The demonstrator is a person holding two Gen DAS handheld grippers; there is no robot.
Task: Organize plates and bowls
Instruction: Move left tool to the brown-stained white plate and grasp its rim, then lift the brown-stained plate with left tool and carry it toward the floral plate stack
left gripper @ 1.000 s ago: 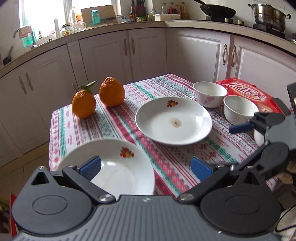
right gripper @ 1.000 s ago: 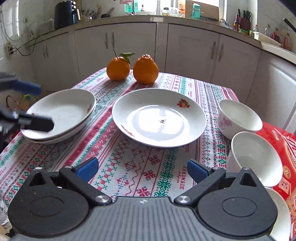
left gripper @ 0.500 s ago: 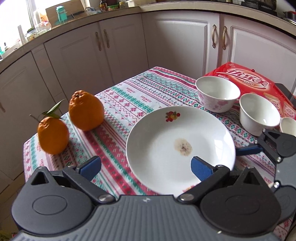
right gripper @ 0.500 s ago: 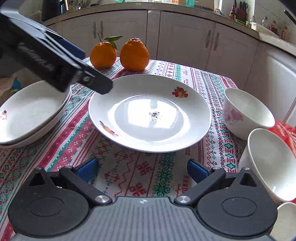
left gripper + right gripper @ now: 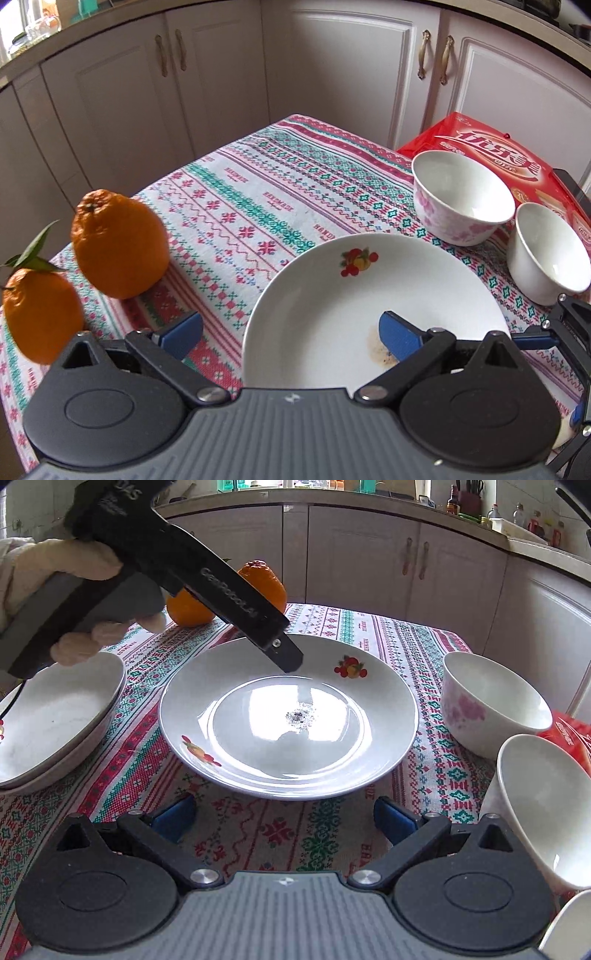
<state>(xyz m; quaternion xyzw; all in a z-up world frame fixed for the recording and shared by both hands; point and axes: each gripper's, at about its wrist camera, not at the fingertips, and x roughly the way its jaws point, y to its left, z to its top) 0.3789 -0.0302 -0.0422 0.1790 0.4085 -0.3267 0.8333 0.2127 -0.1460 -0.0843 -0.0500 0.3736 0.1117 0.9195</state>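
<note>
centre plate (image 5: 288,716) lies flat on the tablecloth (image 5: 258,834), round, no long axis, fruit decal toward the far side. counted: one loose plate, a stack of two plates (image 5: 55,716) at left, three bowls at right: floral bowl (image 5: 487,705), plain bowl (image 5: 543,805), a third rim (image 5: 569,930) at the corner. two oranges (image 5: 118,243) near the far left edge. your left gripper (image 5: 290,332) straddles the plate's left rim, jaws spread; your right gripper (image 5: 284,818) sits spread just short of the near rim. bare cloth between plate and stack.
</note>
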